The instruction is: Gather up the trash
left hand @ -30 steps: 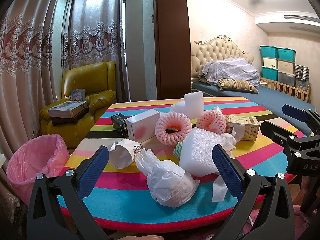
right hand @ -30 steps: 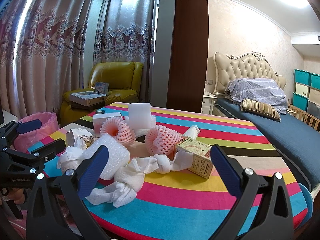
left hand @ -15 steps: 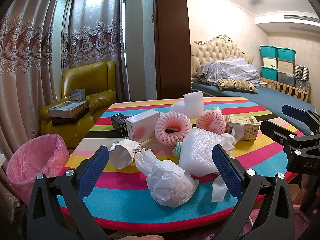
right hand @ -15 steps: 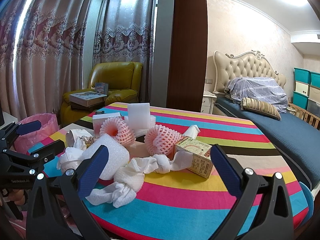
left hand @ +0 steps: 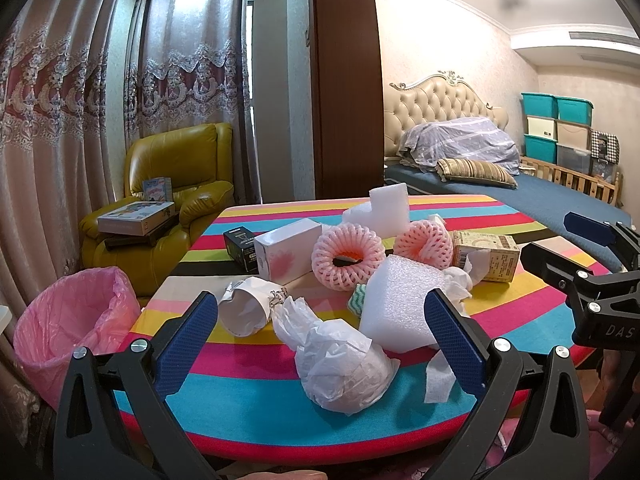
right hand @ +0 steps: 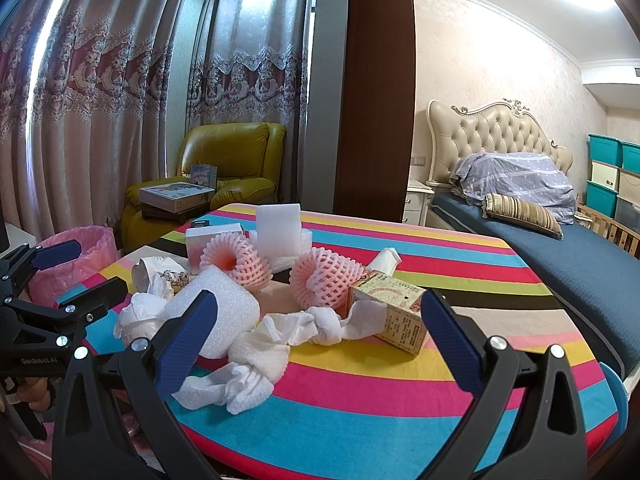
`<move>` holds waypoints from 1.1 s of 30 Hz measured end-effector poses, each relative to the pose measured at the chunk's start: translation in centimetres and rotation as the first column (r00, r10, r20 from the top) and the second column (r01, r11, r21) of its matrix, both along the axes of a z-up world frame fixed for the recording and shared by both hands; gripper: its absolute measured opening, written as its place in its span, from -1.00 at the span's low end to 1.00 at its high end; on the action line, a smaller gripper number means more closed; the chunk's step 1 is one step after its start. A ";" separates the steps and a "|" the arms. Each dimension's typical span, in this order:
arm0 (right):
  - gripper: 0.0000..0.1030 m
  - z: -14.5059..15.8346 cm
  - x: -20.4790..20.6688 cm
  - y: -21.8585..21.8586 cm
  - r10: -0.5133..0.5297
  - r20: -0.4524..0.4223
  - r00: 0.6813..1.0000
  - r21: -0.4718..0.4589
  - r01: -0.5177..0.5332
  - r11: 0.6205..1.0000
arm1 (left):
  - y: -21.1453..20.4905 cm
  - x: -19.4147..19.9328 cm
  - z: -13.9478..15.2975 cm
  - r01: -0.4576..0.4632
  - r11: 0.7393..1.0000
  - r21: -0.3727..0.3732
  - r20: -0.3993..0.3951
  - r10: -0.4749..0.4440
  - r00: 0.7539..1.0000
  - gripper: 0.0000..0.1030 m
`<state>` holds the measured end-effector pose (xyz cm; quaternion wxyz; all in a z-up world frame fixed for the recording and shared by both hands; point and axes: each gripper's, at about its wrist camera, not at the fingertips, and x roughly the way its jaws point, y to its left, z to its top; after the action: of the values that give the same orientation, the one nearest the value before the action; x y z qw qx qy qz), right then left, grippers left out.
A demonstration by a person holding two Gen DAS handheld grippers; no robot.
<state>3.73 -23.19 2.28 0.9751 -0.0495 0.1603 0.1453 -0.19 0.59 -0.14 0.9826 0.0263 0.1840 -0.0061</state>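
Observation:
Trash lies heaped on a striped table [left hand: 256, 408]: a crumpled white plastic bag [left hand: 344, 364], a paper cup [left hand: 244, 312], a white foam block [left hand: 400, 304], two pink foam nets [left hand: 346, 256] [right hand: 320, 278], a white carton [left hand: 286, 250], a tan box [right hand: 396, 316] and twisted white tissue [right hand: 256, 356]. A bin with a pink liner [left hand: 72, 324] stands left of the table. My left gripper [left hand: 320, 336] is open, hovering before the plastic bag. My right gripper [right hand: 316, 332] is open in front of the tissue. Both hold nothing.
A yellow armchair [left hand: 180, 184] with boxes on it stands behind the bin. Curtains hang at the left. A bed [right hand: 560, 248] runs along the right side, with stacked storage bins [left hand: 556, 128] beyond. A dark wooden post [left hand: 344, 80] rises behind the table.

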 end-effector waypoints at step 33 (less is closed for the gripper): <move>0.91 -1.8 2.4 1.7 0.063 -0.125 0.990 -0.023 -0.066 0.998 | 3.6 0.7 -0.4 -0.063 0.992 -0.112 -0.100 0.051 0.994 0.88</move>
<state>6.16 -21.52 0.49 0.9572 -0.0586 0.2209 0.1774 0.53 4.24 -0.59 0.9721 -0.0359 0.2314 0.0101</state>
